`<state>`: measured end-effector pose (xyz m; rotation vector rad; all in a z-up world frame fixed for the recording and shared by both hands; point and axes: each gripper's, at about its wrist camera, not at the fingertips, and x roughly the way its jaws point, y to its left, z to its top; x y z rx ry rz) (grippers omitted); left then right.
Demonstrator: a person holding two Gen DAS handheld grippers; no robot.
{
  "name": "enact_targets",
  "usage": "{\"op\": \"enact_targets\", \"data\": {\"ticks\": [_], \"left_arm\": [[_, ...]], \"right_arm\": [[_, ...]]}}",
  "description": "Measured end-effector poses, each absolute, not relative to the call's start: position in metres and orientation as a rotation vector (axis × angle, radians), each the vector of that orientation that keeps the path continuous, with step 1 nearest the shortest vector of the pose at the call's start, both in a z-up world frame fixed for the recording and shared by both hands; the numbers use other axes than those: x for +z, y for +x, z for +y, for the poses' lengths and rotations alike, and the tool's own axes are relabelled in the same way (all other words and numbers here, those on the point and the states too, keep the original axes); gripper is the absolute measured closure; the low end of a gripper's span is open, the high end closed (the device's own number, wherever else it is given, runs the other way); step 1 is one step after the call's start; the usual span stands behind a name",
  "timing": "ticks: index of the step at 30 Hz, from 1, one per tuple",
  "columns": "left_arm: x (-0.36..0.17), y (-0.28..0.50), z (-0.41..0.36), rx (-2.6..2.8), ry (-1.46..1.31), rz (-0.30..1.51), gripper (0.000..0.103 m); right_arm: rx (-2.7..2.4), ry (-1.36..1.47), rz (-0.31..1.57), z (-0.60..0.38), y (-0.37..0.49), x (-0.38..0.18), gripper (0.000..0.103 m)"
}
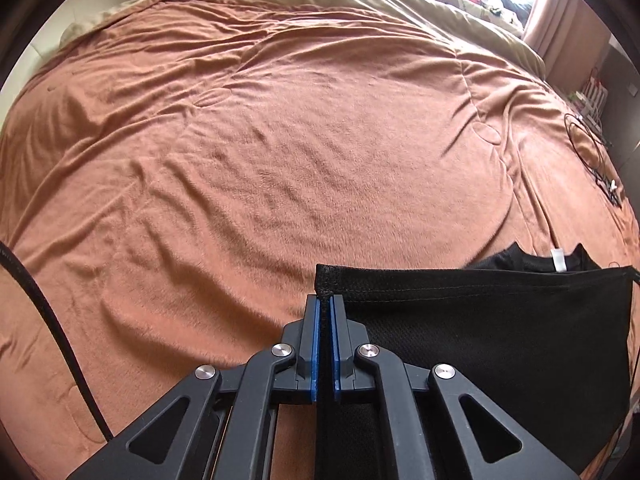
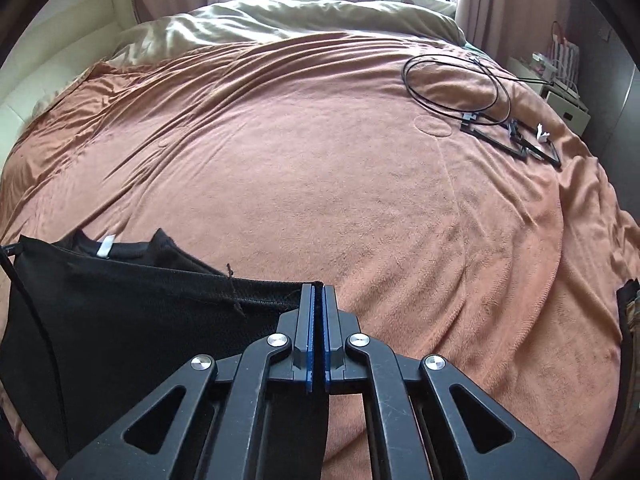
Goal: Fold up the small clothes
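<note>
A black mesh garment [image 1: 480, 340] lies at the near edge of the bed, with a white label [image 1: 558, 260] on the layer behind its lifted hem. My left gripper [image 1: 324, 300] is shut on the hem's left corner, which stands up above the blue pads. In the right wrist view the same black garment [image 2: 140, 320] stretches to the left, its white label [image 2: 105, 247] showing. My right gripper [image 2: 318, 289] is shut on the hem's right corner. The hem runs taut between the two grippers, raised off the blanket.
A rust-orange blanket [image 2: 320, 180] covers the bed. A beige duvet [image 2: 300, 16] is bunched at the far end below a bright window. A coiled black cable [image 2: 452, 80] and small black frames [image 2: 516, 144] lie at the far right. A bedside unit [image 2: 564, 100] stands past the right edge.
</note>
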<state>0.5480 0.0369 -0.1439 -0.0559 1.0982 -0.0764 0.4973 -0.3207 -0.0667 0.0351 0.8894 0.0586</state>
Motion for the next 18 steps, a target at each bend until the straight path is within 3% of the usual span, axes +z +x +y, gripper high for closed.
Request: {"op": "enact_targets", "data": {"ticks": [11, 14, 16, 18], "left_arm": [[-0.162, 0.584, 0.03, -0.039, -0.045, 1.111, 0.098], [-0.166, 0.589, 0.031, -0.016, -0.046, 1.138, 0.093], [-0.166, 0.589, 0.032, -0.002, -0.05, 1.147, 0.091], [-0.166, 0.584, 0.033, -0.012, -0.054, 1.149, 0.084]], "right_arm": [[-0.005, 0.008, 0.907, -0.311, 0.54, -0.078, 0.103], [-0.031, 0.015, 0.904, -0.31, 0.552, -0.08, 0.103], [-0.091, 0.003, 0.926, -0.309, 0.556, -0.082, 0.1], [-0.081, 0.032, 0.951, -0.308, 0.557, -0.083, 0.087]]}}
